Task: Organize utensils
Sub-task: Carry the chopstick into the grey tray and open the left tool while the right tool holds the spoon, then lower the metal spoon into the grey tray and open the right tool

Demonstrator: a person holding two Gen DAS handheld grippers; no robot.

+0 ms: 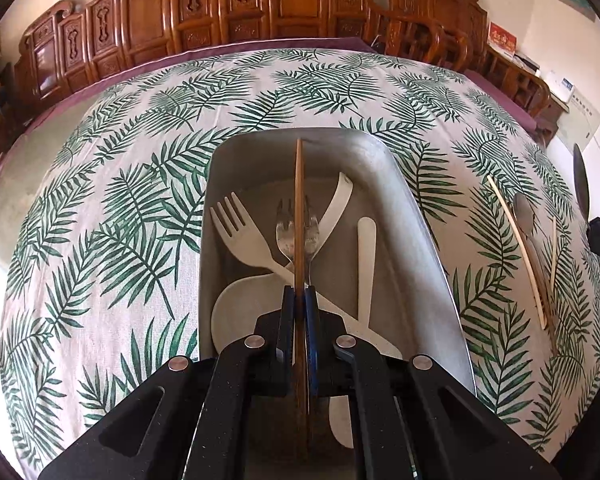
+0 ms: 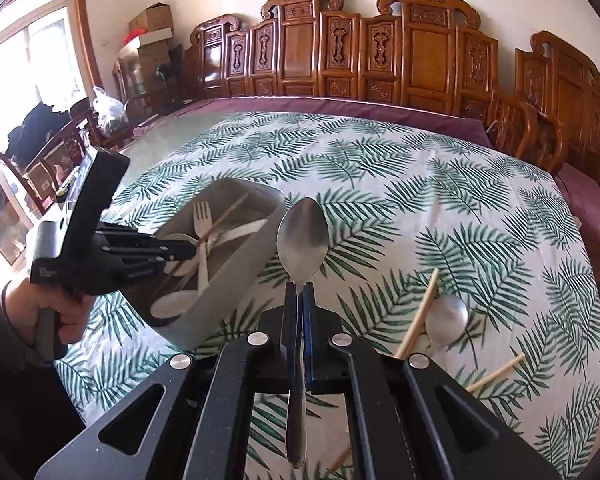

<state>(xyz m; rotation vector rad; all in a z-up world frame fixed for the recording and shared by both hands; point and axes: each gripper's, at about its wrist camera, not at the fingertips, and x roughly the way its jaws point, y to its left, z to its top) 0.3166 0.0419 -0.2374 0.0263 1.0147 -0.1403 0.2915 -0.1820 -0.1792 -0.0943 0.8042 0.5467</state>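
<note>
Clamping a brown chopstick [image 1: 299, 216] over the grey bin [image 1: 400, 184], our left hand-held gripper [image 1: 299, 300] hides the steel fork [image 1: 286, 236] partly. Our right hand-held gripper [image 2: 299, 296] pinches a metal spoon [image 2: 303, 236], its handle end blurred; open worktop [image 2: 380, 168] lies beyond the bin.

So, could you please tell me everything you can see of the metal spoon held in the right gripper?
The metal spoon looks like polished steel, with an oval bowl that mirrors the room and a slim handle widening toward its end. The right gripper is shut on its neck just below the bowl. It points away from the camera, bowl forward, held above the leaf-print tablecloth and to the right of the grey bin. Only the pads touch it.
</note>
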